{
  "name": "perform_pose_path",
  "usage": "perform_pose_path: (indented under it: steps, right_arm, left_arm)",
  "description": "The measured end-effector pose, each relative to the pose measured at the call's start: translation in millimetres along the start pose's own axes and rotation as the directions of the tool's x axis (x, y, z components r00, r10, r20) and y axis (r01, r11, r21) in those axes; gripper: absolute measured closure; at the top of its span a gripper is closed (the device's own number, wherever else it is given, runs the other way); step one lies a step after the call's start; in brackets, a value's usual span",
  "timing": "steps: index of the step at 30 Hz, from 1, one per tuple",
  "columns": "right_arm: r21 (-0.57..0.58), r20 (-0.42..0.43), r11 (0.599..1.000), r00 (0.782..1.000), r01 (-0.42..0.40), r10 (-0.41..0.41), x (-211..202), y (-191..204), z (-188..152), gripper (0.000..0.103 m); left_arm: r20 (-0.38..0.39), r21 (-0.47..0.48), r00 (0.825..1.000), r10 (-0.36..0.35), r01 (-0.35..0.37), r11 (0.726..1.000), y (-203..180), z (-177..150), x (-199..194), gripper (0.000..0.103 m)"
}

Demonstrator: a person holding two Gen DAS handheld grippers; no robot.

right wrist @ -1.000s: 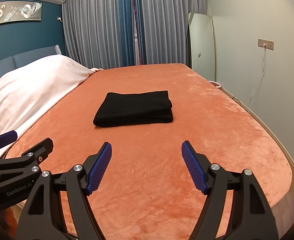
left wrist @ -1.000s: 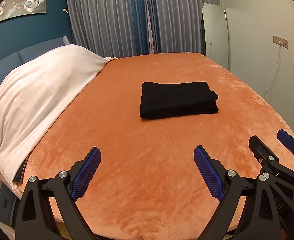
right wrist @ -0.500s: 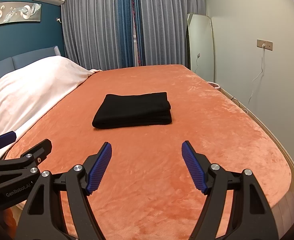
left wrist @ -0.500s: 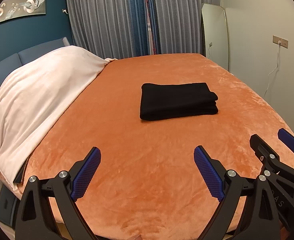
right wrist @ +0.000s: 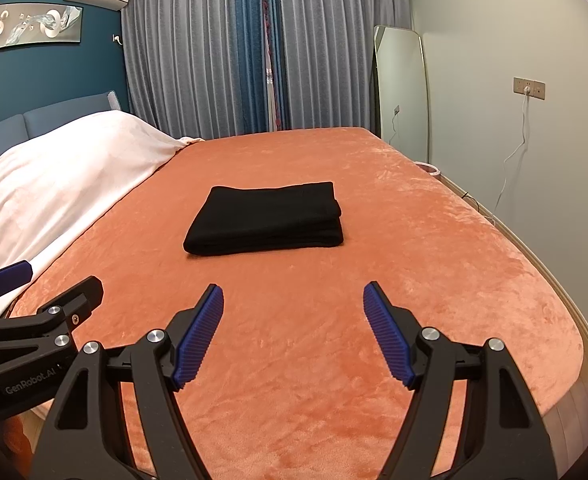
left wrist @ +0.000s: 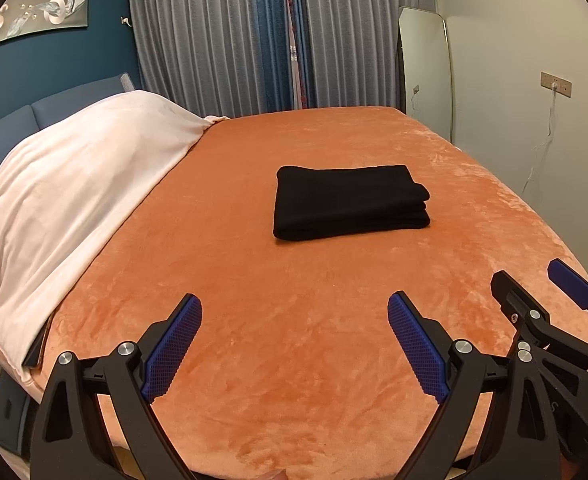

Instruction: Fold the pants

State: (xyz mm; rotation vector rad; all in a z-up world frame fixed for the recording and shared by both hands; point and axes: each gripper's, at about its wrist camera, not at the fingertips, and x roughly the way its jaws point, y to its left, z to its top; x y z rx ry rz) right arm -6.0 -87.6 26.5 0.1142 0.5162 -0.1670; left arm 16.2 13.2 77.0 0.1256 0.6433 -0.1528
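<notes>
The black pants (left wrist: 350, 202) lie folded into a neat rectangular stack in the middle of the orange bed cover (left wrist: 254, 280); they also show in the right wrist view (right wrist: 266, 218). My left gripper (left wrist: 294, 312) is open and empty, held above the near part of the bed, well short of the pants. My right gripper (right wrist: 293, 300) is open and empty too, beside the left one and equally far back. The right gripper's fingers (left wrist: 570, 284) show at the right edge of the left wrist view, and the left gripper's fingers (right wrist: 10, 276) at the left edge of the right wrist view.
A white blanket (left wrist: 78, 192) covers the pillows on the left side of the bed. Grey and blue curtains (left wrist: 286, 36) hang behind the bed. A tall mirror (right wrist: 400, 92) leans on the right wall, near a socket with a cable (right wrist: 528, 90).
Both grippers have drifted back and up very slightly; the pants look a touch farther away. Nothing was grasped or released.
</notes>
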Motion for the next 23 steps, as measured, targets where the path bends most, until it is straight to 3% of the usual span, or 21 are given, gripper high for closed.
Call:
perform_pose_path:
  steps: [5,11,15,19,23]
  right_arm:
    - [0.004,-0.002,1.0,1.0,0.003,-0.003,1.1,-2.2,-0.5,0.033]
    - [0.01,-0.002,1.0,1.0,0.007,-0.007,3.2,-4.1,-0.5,0.033]
    - [0.011,-0.003,1.0,1.0,0.009,-0.009,3.5,-5.1,-1.2,0.033]
    - [0.011,-0.007,1.0,1.0,0.014,-0.014,4.3,-6.8,-2.3,0.033]
    - [0.015,-0.014,1.0,1.0,0.018,-0.017,6.5,-8.7,-3.2,0.032]
  left_arm:
    - [-0.011,-0.007,1.0,-0.017,0.017,1.0,1.3,1.0,1.8,0.011]
    - [0.039,0.001,0.998,0.038,-0.039,0.999,-1.9,-3.7,-1.3,0.01]
    - [0.044,0.009,0.999,-0.017,0.016,1.0,-2.1,-4.7,2.0,0.01]
    - [0.006,0.01,1.0,0.026,-0.026,1.0,-2.1,-6.6,10.3,0.011]
    - [-0.012,-0.004,1.0,0.009,-0.009,1.0,0.7,-8.0,14.3,0.011]
